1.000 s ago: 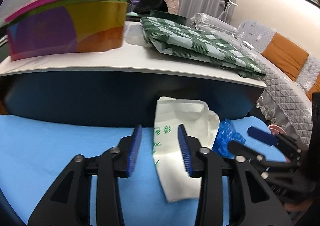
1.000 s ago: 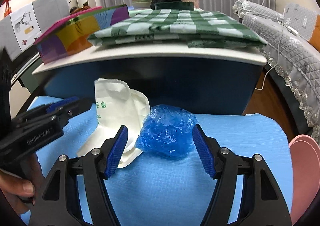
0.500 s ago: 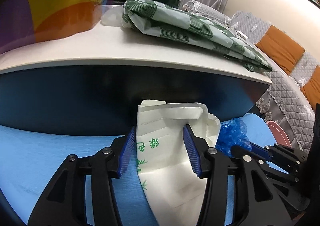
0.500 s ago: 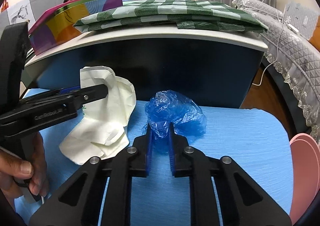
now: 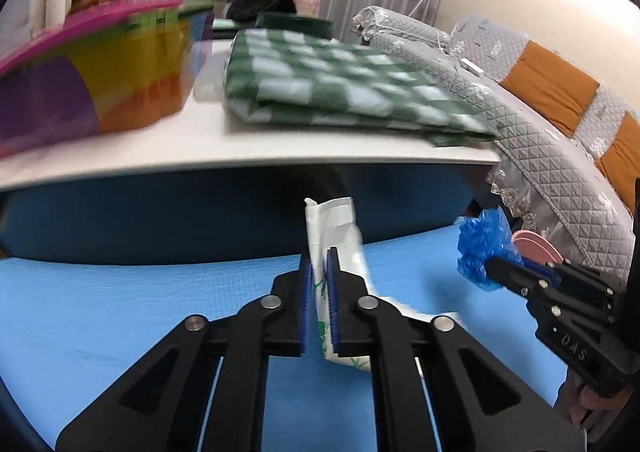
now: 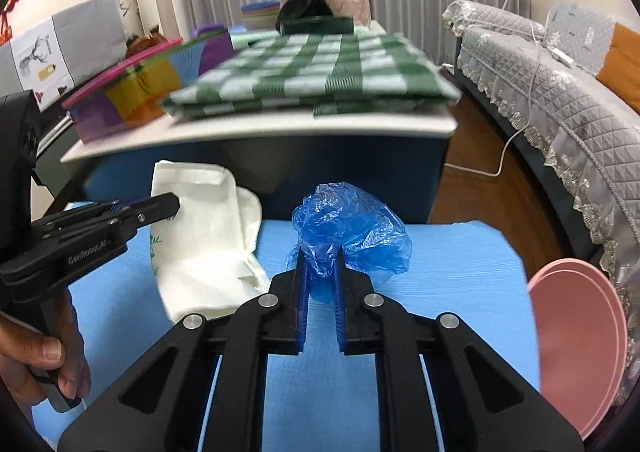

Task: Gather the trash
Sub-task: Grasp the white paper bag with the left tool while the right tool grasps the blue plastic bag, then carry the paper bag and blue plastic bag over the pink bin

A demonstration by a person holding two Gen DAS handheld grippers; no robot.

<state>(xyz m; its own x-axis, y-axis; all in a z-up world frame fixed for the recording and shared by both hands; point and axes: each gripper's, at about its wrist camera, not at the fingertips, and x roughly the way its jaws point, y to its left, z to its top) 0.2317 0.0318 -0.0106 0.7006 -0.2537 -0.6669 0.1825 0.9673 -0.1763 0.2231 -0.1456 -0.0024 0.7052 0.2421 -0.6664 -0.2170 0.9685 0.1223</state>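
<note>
**Q:** Report the position of the trash relative to your tongs.

**A:** The white paper bag (image 5: 334,228) is clamped between the pads of my left gripper (image 5: 319,292). The jaws are nearly closed, with only the thickness of the paper between them. The bag's upper end projects past the fingertips; its lower end hangs below the jaws toward the blue mat (image 5: 120,304). In the right wrist view the bag (image 6: 200,236) spreads over the left part of the mat, near its far edge, with the left gripper (image 6: 160,208) pinching its left side.

**Q:** And the second item?

**A:** The crumpled blue plastic bag (image 6: 352,232) is pinched at its lower fold by my right gripper (image 6: 320,292). These jaws are also nearly closed, separated only by the film. The bulk of the plastic bulges beyond the fingertips, above the middle of the blue mat (image 6: 460,272). I cannot tell whether it touches the mat. In the left wrist view the blue plastic bag (image 5: 480,244) sits at the tip of the right gripper (image 5: 504,268), near the mat's right edge.

**Q:** Surroundings?

**A:** The two items lie just beside each other. A pink plate (image 6: 580,352) rests at the mat's right edge. Behind the mat stands a white tabletop (image 6: 280,128) carrying a folded green checked cloth (image 6: 312,72) and a multicoloured box (image 6: 132,100).
</note>
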